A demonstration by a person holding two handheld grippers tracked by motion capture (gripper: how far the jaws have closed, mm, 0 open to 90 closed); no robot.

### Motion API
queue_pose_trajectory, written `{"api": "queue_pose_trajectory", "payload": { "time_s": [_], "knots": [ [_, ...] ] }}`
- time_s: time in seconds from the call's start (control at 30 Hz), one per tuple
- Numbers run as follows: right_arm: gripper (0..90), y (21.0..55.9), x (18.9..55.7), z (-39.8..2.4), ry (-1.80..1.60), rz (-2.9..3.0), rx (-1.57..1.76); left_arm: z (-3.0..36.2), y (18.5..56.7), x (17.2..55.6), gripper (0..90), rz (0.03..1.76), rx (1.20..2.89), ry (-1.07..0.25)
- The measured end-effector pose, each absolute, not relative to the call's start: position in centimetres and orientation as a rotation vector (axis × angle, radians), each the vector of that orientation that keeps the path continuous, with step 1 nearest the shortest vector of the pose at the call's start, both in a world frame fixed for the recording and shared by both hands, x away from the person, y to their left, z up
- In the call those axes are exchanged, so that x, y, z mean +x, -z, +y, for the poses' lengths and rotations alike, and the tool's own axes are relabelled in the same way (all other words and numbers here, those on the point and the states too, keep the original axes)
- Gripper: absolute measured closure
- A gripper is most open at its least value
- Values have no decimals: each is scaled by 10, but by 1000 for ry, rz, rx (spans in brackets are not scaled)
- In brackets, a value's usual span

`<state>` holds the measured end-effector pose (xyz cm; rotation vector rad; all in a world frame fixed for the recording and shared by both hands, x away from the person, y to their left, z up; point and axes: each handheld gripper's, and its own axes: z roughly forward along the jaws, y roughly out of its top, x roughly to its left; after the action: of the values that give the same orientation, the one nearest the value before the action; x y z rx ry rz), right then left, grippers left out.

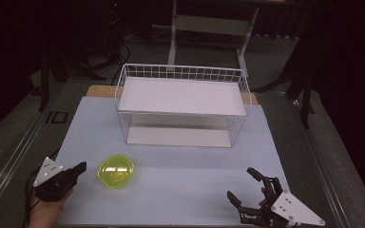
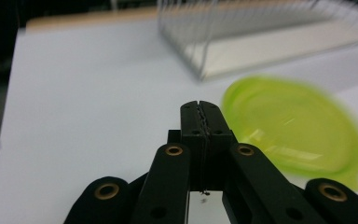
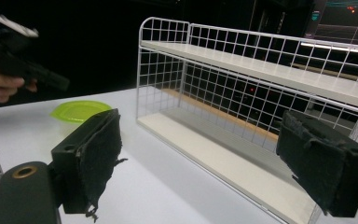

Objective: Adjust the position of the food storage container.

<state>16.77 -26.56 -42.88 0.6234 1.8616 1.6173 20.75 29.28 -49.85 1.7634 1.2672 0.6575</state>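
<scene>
White wire rack (image 1: 182,102) w/ two shelves sits at the back-centre of the pale table (image 1: 180,185); both shelves bare. Lime-green bowl (image 1: 117,171) rests on the table in front of the rack, toward its left end, well apart from it. Left gripper (image 1: 81,167) held low at the near-left edge, jaws clenched tight on nothing, tip pointing at the bowl & just beside it, not touching. Right gripper (image 1: 244,184) at the near-right corner, jaws spread wide, nothing between them; in its own view the pads (image 3: 95,156) frame the rack's lower shelf.
</scene>
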Motion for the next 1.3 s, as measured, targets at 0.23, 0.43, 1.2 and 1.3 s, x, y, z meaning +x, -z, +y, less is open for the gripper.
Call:
{"api": "queue_pose_trajectory", "payload": {
  "time_s": [0.23, 0.43, 1.2, 1.3],
  "knots": [
    [137, 429, 166, -266, -1624, 1867, 611, 281, 520, 218, 900, 1333, 1838, -519],
    [137, 430, 168, -263, -1623, 1887, 611, 268, 528, 225, 900, 1339, 1904, -373],
    [138, 429, 166, -265, -1613, 1887, 599, 163, 525, 227, 899, 1083, 2045, -209],
    [138, 429, 166, -267, -1615, 1881, 605, 171, 522, 230, 899, 1110, 2013, -261]
  ]
}}
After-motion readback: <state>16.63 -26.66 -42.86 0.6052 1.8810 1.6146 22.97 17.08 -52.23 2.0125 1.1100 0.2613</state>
